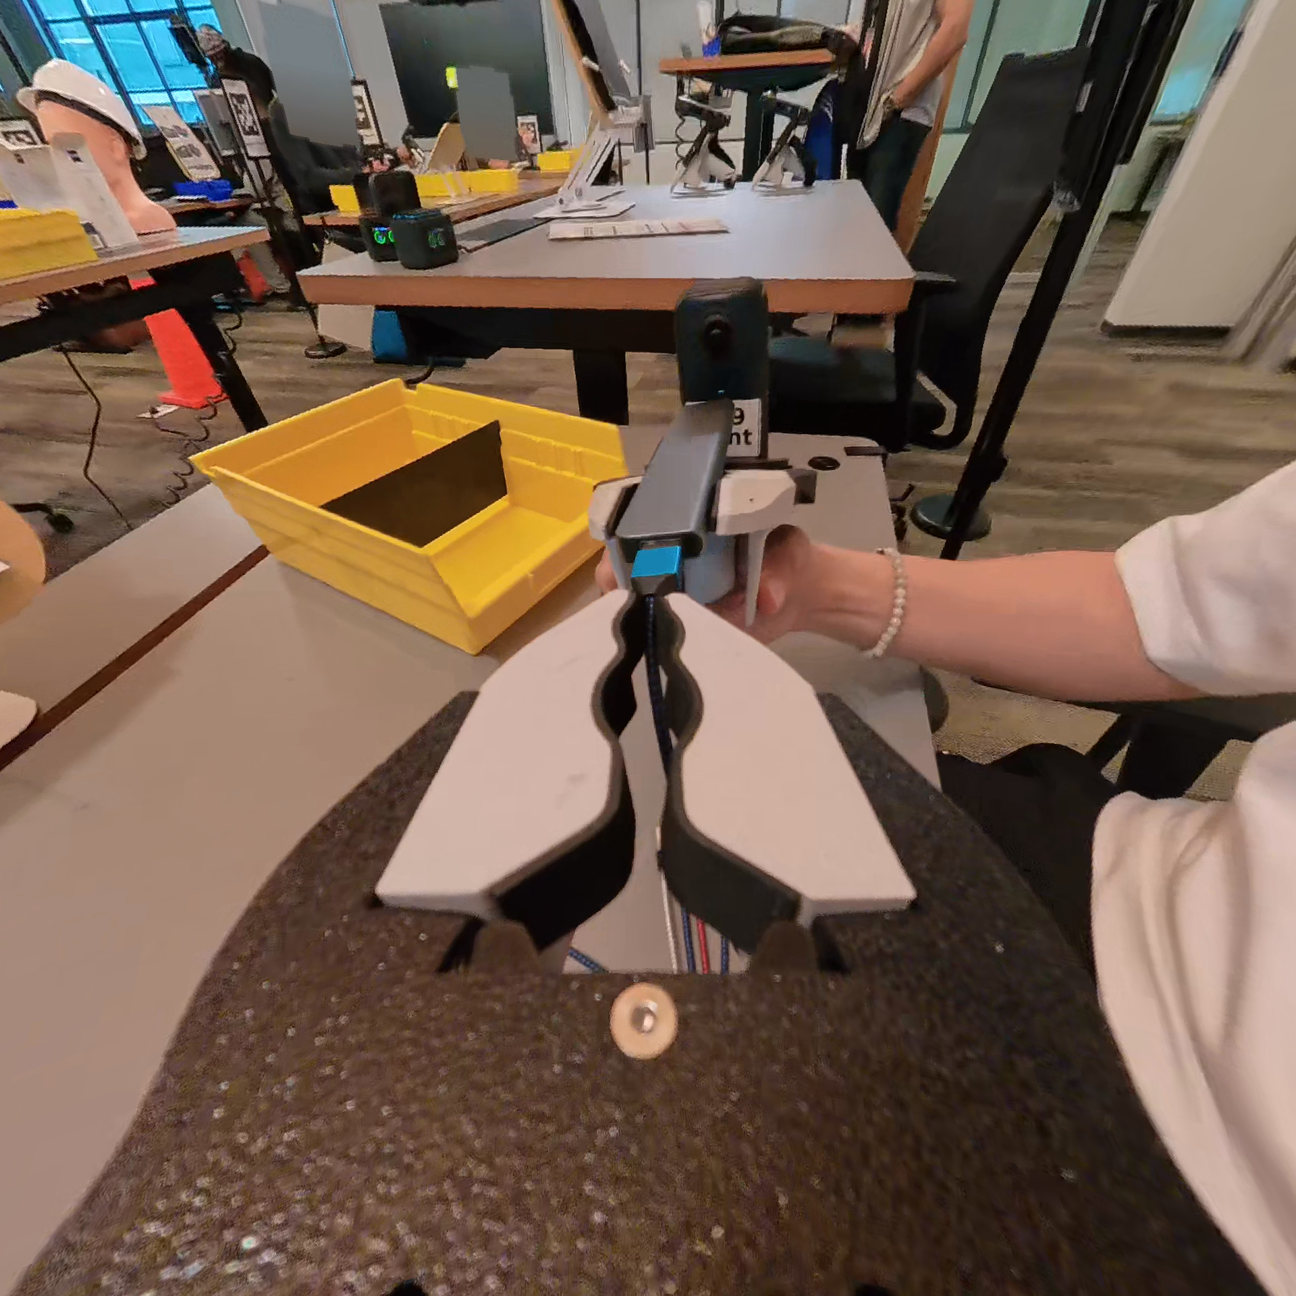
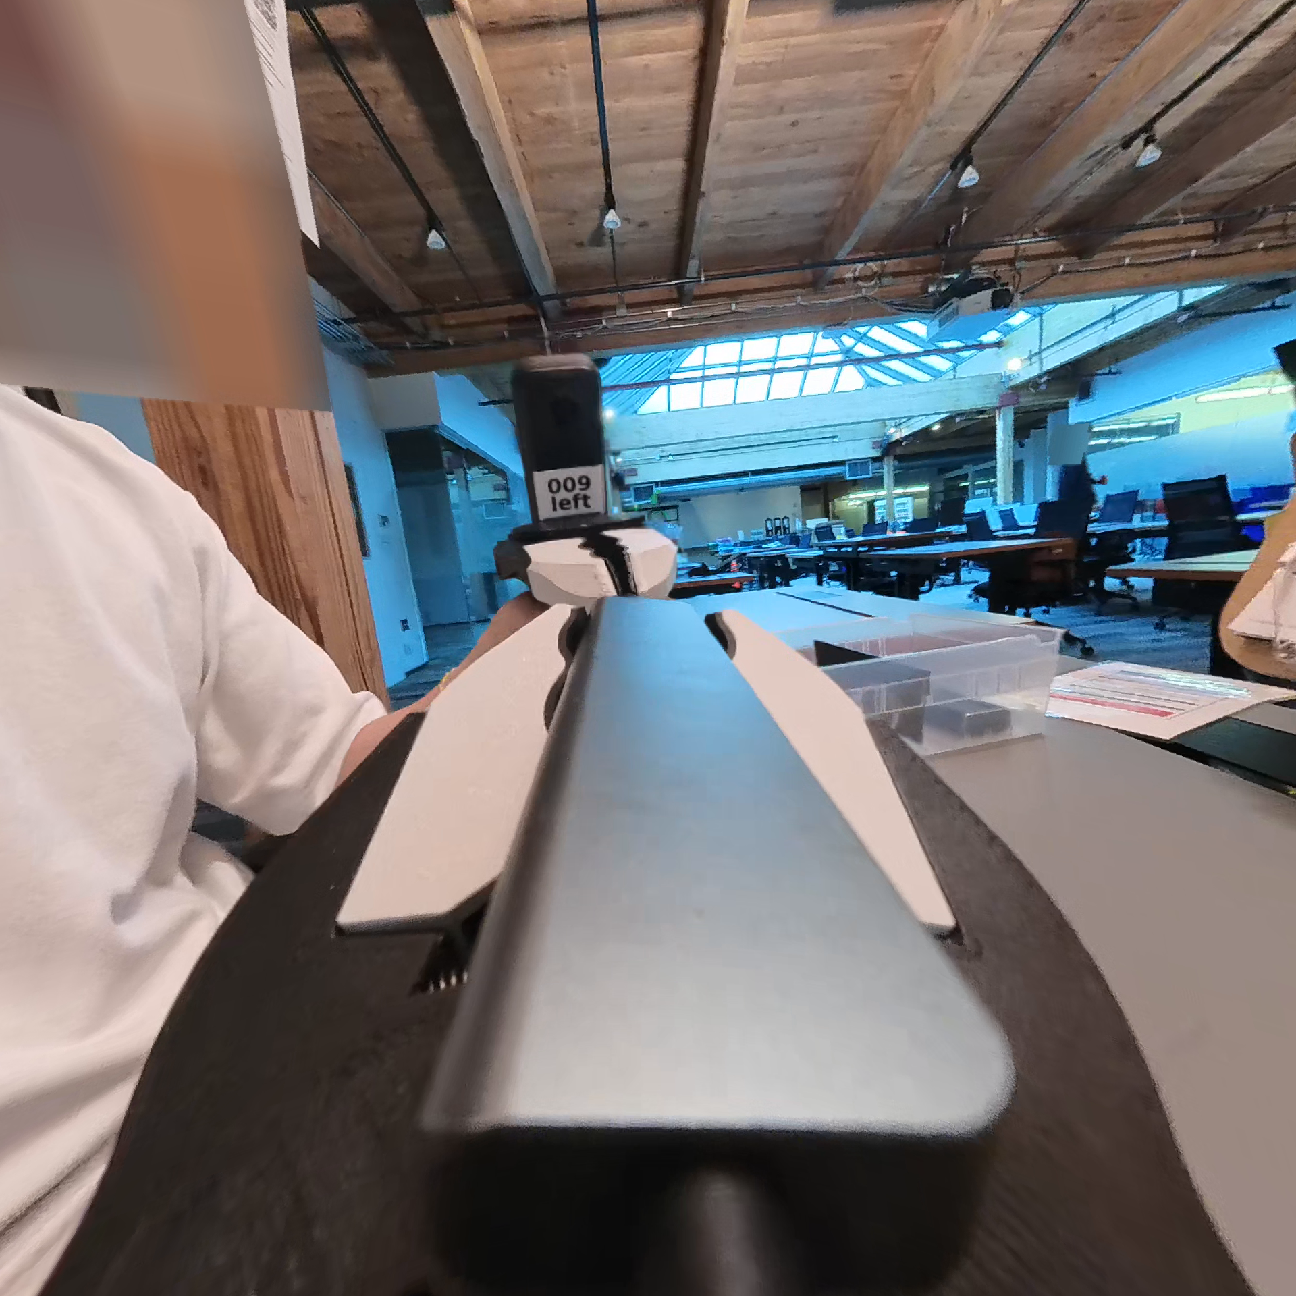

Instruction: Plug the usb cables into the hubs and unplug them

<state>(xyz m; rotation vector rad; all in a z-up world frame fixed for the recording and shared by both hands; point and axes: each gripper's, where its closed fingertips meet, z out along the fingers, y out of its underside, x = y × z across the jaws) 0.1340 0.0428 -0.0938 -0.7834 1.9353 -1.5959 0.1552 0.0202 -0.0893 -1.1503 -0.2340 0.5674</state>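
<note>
In the left wrist view my left gripper [image 1: 649, 604] is shut on a dark blue braided cable [image 1: 658, 691], just behind its bright blue USB plug [image 1: 656, 563]. The plug sits at the near end of a grey hub [image 1: 679, 477]. My right gripper [image 1: 684, 501], held by a hand, is shut on the hub's sides and holds it above the table. In the right wrist view the hub [image 2: 701, 876] runs along between my right gripper's [image 2: 649, 617] fingers toward the camera. The left gripper [image 2: 610, 561] faces its far end, and the plug is hidden there.
A yellow bin [image 1: 421, 505] with a black divider stands on the grey table [image 1: 210, 736] to the left. Several loose cables [image 1: 701, 947] lie under my left gripper. A clear plastic box [image 2: 947, 673] and papers [image 2: 1157, 694] lie on the table to the right. A person's arm [image 1: 1017, 617] reaches in.
</note>
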